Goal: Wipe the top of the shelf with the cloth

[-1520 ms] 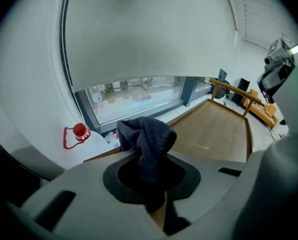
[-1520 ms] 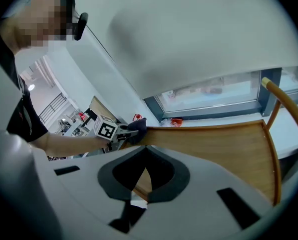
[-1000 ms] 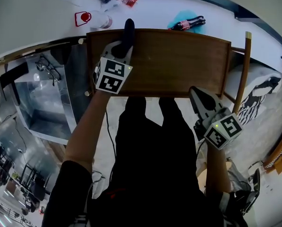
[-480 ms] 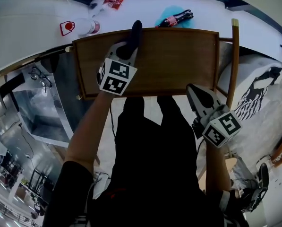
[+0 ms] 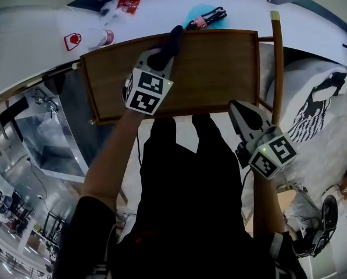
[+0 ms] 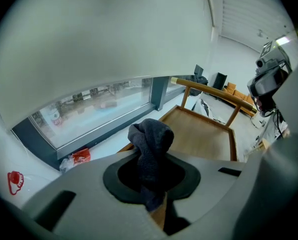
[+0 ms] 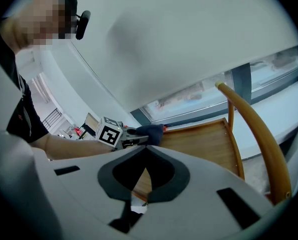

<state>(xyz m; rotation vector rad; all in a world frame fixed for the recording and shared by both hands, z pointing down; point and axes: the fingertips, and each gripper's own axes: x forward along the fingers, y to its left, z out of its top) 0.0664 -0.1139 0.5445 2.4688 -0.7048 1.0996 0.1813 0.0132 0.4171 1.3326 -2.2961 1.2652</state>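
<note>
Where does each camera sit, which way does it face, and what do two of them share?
Head view: on the person's head, facing steeply down at the shelf top; both forearms, left gripper, right gripper show.
Left gripper view: on the left gripper, facing along its jaws, shut on the cloth, toward the window.
Right gripper view: on the right gripper, facing across the shelf top; its closed empty jaws and the left forearm show.
Shared: head and right gripper views both show the left gripper holding the cloth.

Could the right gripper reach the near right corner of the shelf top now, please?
Probably yes: the right gripper, shut and empty, hangs just off that edge of the shelf top with nothing between; the left gripper and cloth are well clear.
</note>
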